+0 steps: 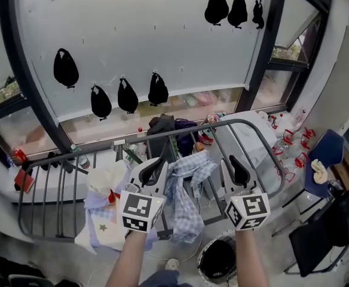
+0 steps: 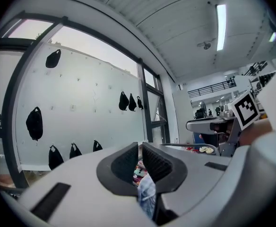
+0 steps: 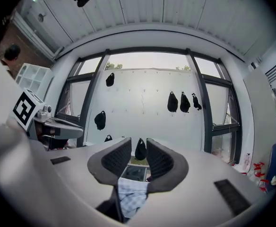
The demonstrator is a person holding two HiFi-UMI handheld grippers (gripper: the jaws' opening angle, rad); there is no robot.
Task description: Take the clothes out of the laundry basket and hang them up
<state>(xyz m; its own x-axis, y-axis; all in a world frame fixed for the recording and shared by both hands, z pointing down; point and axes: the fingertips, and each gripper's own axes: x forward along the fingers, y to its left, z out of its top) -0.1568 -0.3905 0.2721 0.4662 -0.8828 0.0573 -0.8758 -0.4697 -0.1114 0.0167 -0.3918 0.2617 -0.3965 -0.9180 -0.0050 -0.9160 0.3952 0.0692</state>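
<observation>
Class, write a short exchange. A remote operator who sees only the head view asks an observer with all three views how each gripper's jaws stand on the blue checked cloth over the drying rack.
Operator: I can't judge the left gripper from above. Does it have the checked cloth?
Observer: The left gripper view shows the jaws nearly together, with the cloth pinched low between them.
Operator: And the right gripper?
Observer: In the right gripper view the jaw tips stand apart, and a hanging black bag shows through the gap. The cloth is bunched at the base of the jaws, caught between both.
</observation>
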